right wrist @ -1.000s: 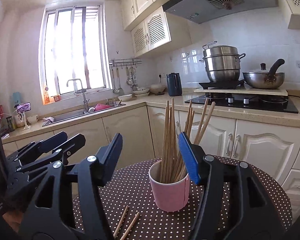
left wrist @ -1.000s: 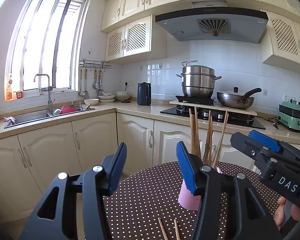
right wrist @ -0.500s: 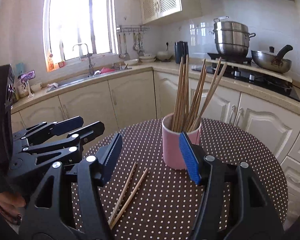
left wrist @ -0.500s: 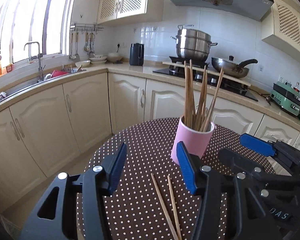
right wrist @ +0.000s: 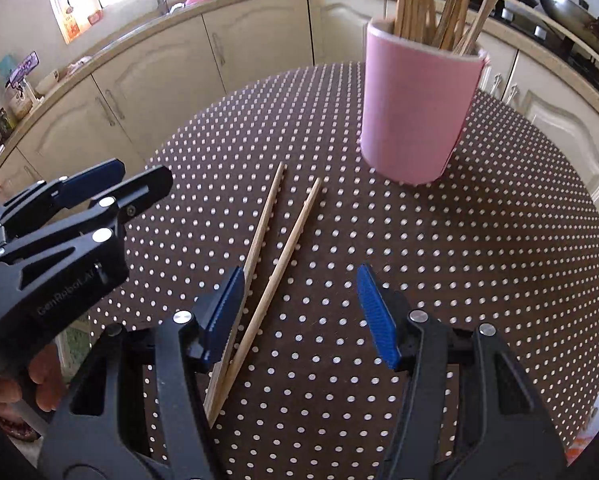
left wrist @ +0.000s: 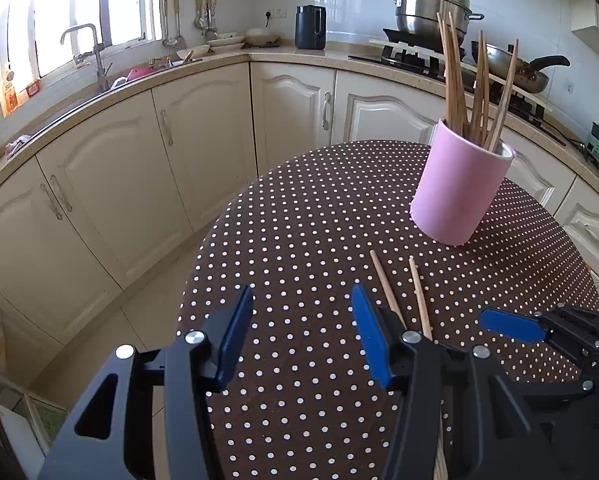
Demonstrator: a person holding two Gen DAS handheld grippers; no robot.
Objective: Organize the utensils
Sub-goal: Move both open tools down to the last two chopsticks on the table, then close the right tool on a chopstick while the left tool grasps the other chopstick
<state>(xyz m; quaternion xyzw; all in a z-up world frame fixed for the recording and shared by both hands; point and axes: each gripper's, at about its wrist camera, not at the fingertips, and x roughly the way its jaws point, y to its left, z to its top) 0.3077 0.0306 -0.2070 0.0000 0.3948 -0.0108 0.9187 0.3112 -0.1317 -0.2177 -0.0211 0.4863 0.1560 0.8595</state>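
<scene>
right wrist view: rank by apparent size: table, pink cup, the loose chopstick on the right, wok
1. table, fills most of the frame
2. pink cup
3. loose chopstick: longer than the cup is tall but far thinner, so unsure
4. wok, but it sits far back, so its look misleads

A steel stacked steamer pot (left wrist: 433, 6) and a wok (left wrist: 515, 70) sit on the hob; a dark kettle (left wrist: 310, 27) stands at the worktop's corner, beside the sink tap (left wrist: 93, 52).

Both fisheye views were aimed steeply down, close over the dotted counter (left wrist: 307, 216). The pink cup (left wrist: 457, 188) and two loose chopsticks (right wrist: 277, 248) were shared by both.
</scene>
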